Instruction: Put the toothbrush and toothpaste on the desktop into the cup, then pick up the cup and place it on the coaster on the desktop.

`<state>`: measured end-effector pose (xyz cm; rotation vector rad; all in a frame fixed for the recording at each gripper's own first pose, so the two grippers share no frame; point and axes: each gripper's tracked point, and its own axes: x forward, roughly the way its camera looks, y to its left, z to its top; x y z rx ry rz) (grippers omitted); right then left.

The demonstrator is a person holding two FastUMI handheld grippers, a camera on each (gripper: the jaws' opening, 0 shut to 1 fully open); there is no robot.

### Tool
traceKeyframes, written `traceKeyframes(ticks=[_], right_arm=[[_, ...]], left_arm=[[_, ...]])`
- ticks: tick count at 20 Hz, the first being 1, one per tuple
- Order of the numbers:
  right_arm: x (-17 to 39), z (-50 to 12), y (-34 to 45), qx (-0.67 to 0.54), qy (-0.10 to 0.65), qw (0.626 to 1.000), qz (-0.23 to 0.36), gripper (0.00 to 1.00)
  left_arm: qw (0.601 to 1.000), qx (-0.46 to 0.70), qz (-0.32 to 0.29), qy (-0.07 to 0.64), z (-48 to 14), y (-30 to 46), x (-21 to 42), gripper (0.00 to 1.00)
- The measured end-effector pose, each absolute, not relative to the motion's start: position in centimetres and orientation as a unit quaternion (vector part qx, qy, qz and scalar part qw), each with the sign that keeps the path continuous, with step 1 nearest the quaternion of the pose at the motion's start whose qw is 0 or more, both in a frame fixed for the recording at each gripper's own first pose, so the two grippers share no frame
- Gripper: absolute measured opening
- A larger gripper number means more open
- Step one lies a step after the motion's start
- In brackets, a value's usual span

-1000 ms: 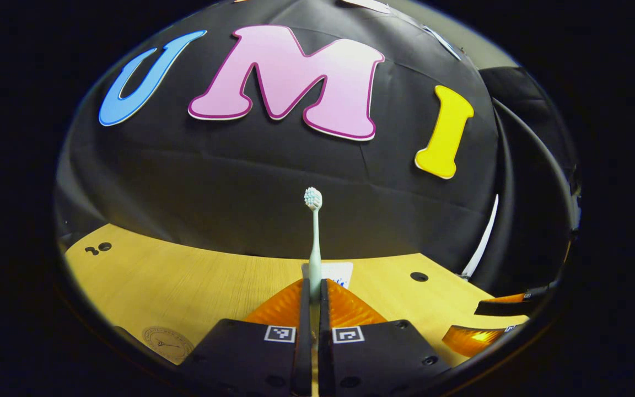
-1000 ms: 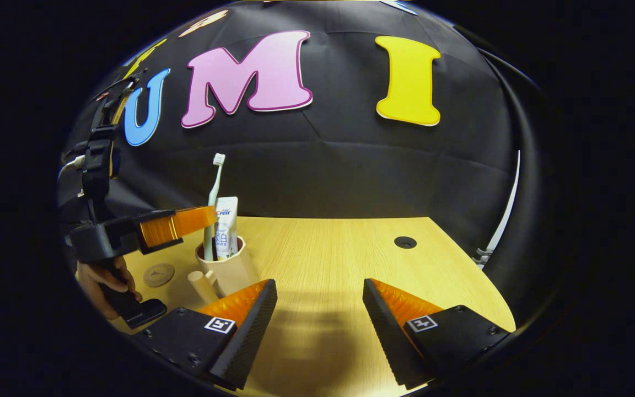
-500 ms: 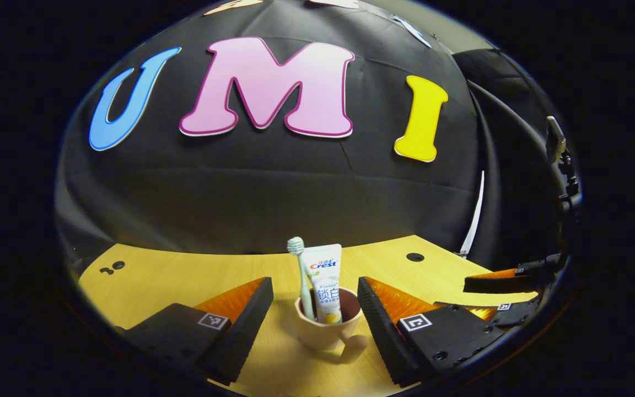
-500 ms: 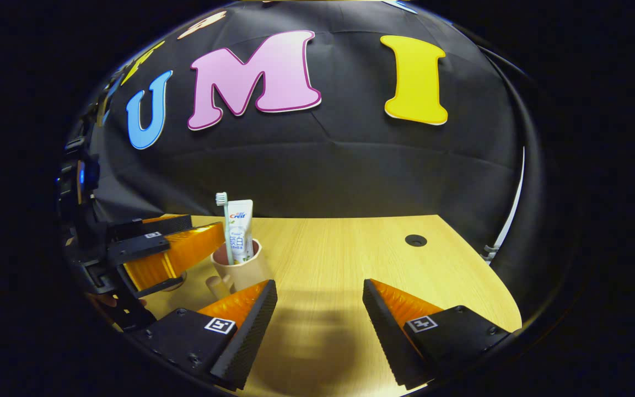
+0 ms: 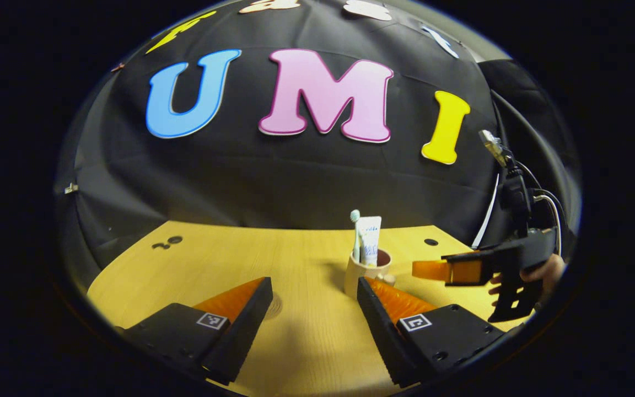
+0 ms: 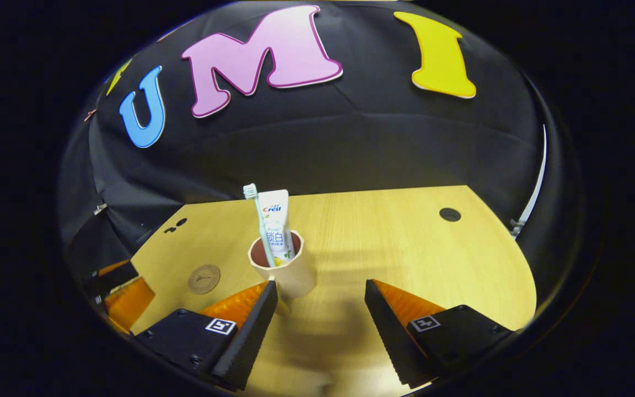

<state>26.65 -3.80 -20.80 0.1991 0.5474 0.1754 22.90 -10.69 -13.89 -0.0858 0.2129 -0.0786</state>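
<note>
A beige cup [image 6: 297, 280] stands upright on the wooden desktop [image 6: 405, 248]. A pale green toothbrush [image 6: 257, 220] and a white toothpaste tube [image 6: 276, 226] stand in it. My right gripper [image 6: 320, 286] is open, with the cup just ahead of its left fingertip and not between the fingers. A round brown coaster [image 6: 204, 278] lies flat to the left of the cup. In the left gripper view, my left gripper [image 5: 315, 284] is open and holds nothing. There the cup [image 5: 355, 278] stands beyond its right fingertip, and the right gripper [image 5: 458, 270] comes in from the right, held by a hand [image 5: 549, 273].
The desktop has a round hole [image 6: 450, 214] at the far right and small holes [image 6: 177, 223] at the far left. The black cloth wall rises behind the desk. The left gripper [image 6: 124, 289] shows low at the left edge of the right gripper view.
The left gripper let the toothbrush go into the cup, opened, and drew back to the left. The right gripper moved closer to the cup.
</note>
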Motion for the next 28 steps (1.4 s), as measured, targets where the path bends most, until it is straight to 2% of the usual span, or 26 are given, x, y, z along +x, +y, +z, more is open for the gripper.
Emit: traceKeyframes(ticks=[4,11,19,25,28], right_arm=[[27.3,-21.3,-1.8,0.102,0.33,0.934,0.087,0.98],[28.2,-21.8,2.5,0.061,0.409,0.903,0.113,0.98],[29.9,-23.4,4.1,0.023,0.508,0.851,0.135,0.97],[29.8,-26.4,4.2,-0.009,0.568,0.814,0.123,0.97],[30.3,-27.4,4.5,-0.004,0.577,0.808,0.12,0.97]], left_arm=[[0.989,-0.075,-0.017,0.124,-14.5,-8.9,18.4,0.98],[0.983,-0.108,0.003,0.151,-15.7,-6.7,14.1,0.97],[0.976,-0.122,0.013,0.182,-17.5,-3.6,11.0,0.98],[0.97,-0.138,0.051,0.193,-18.8,-0.4,10.2,0.98],[0.968,-0.143,0.06,0.196,-19.0,0.0,10.2,0.98]])
